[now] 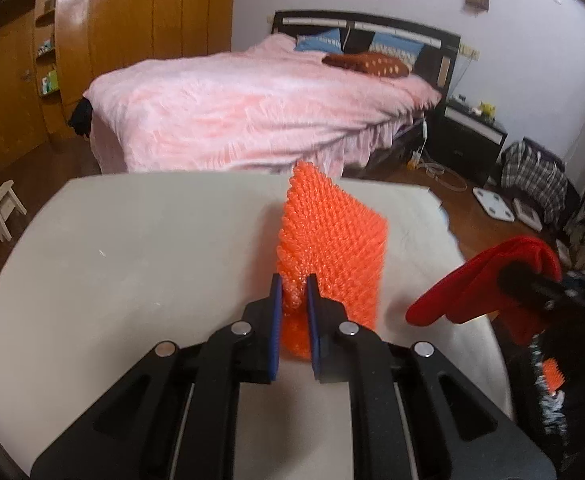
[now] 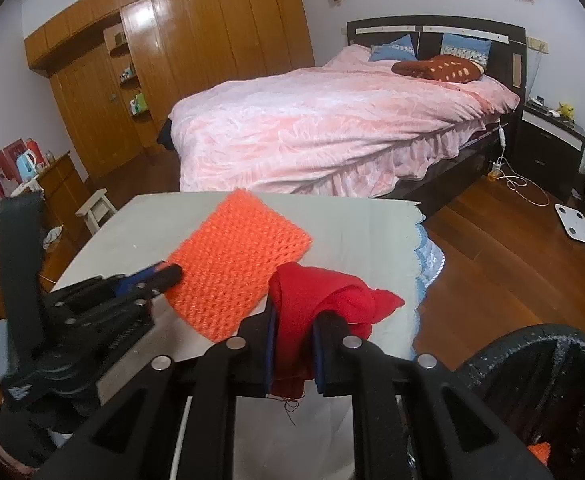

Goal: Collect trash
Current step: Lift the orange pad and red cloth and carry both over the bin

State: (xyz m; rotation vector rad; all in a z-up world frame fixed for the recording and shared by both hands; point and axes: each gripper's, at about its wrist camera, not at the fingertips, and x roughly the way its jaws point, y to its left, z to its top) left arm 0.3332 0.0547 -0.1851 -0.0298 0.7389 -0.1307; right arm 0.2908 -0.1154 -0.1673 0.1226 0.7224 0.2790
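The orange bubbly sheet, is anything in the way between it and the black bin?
Nothing visible blocks it. The left gripper pinches the orange bubbly sheet over the table. The black bin sits open at the right, beside the table. Only the right gripper, shut on a red cloth, hangs between them.

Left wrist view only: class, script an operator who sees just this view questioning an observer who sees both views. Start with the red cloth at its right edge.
Operator: What holds the red cloth?
Observer: The right gripper is shut on the cloth, which is bunched between its pads.
Operator: Anything hanging from it?
Observer: Yes, a loose thread dangles below the gripper.
Operator: Where is the bin?
Observer: The bin shows its black rim at lower right, to the right of that gripper.
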